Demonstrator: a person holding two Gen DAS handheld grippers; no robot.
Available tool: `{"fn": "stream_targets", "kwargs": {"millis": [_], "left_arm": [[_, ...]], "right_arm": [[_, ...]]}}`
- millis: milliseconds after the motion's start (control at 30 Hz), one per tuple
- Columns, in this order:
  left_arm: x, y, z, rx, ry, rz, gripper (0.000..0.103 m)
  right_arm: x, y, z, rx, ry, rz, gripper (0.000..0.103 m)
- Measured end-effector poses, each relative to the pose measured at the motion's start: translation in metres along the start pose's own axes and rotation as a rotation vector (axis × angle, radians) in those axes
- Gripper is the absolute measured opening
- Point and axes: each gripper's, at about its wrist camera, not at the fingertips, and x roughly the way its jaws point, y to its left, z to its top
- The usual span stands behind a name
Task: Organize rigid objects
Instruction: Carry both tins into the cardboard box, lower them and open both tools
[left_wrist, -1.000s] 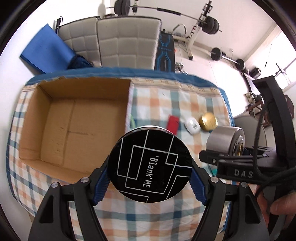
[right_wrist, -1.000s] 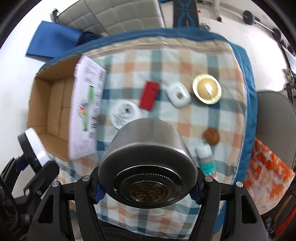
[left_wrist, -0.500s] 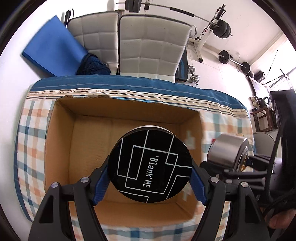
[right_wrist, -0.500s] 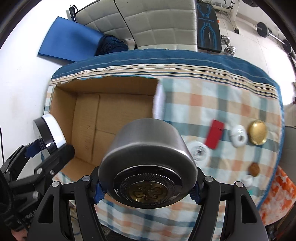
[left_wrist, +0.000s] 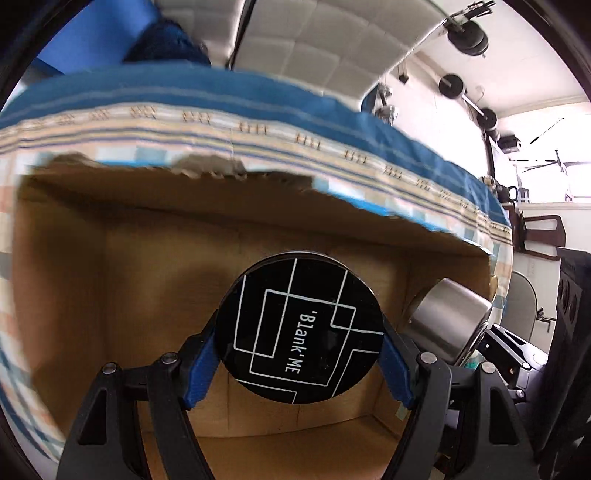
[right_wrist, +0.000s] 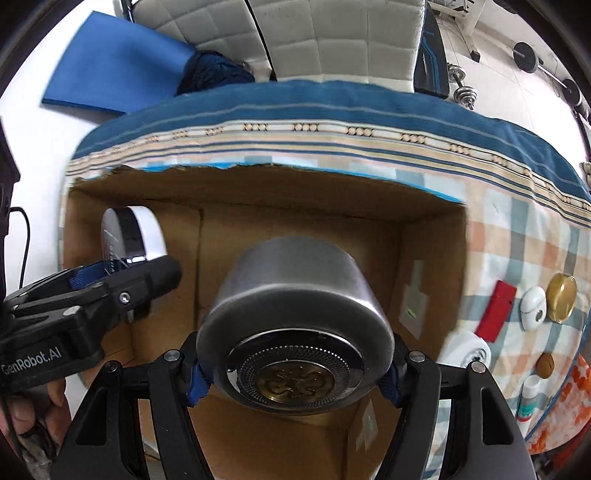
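Note:
My left gripper (left_wrist: 299, 332) is shut on a round black tin (left_wrist: 299, 326) marked 'Blank'ME and holds it inside the open cardboard box (left_wrist: 110, 229). The tin also shows in the right wrist view (right_wrist: 127, 236), at the box's left side. My right gripper (right_wrist: 295, 347) is shut on a silver metal can (right_wrist: 291, 295) with a gold emblem, over the middle of the box (right_wrist: 424, 229). The can also shows in the left wrist view (left_wrist: 445, 325), to the right of the tin.
On the checked tablecloth (right_wrist: 517, 221) right of the box lie a red case (right_wrist: 495, 310), a white case (right_wrist: 533, 308), a gold lid (right_wrist: 561, 297), a white round tin (right_wrist: 467, 350), a brown ball (right_wrist: 545, 365) and a small tube (right_wrist: 528, 398). Grey chairs (right_wrist: 332, 37) stand behind the table.
Both grippers have moved left from over the tablecloth and down into the box, each still holding its object. The box now fills both views.

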Motion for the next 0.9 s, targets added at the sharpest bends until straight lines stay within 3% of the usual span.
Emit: {"fn": "stream_targets", "kwargs": {"millis": [267, 400, 733, 800, 900], "left_arm": [[0.05, -0.006, 0.013, -0.006, 0.081, -0.027, 0.074], [0.054, -0.005, 0.015, -0.021, 0.086, -0.03, 0.074], [0.065, -0.01, 0.02, -0.03, 0.095, 0.099, 0.075], [0.064, -0.01, 0.021, -0.039, 0.11, 0.098, 0.086], [0.061, -0.011, 0.024, -0.058, 0.132, 0.104, 0.092]], "right_arm": [[0.034, 0.006, 0.014, -0.01, 0.024, -0.096, 0.072], [0.04, 0.011, 0.017, -0.008, 0.047, -0.078, 0.072], [0.07, 0.008, 0.028, 0.023, 0.067, -0.115, 0.072], [0.074, 0.006, 0.03, 0.037, 0.082, -0.107, 0.072], [0.076, 0.006, 0.033, 0.053, 0.099, -0.094, 0.074]]}}
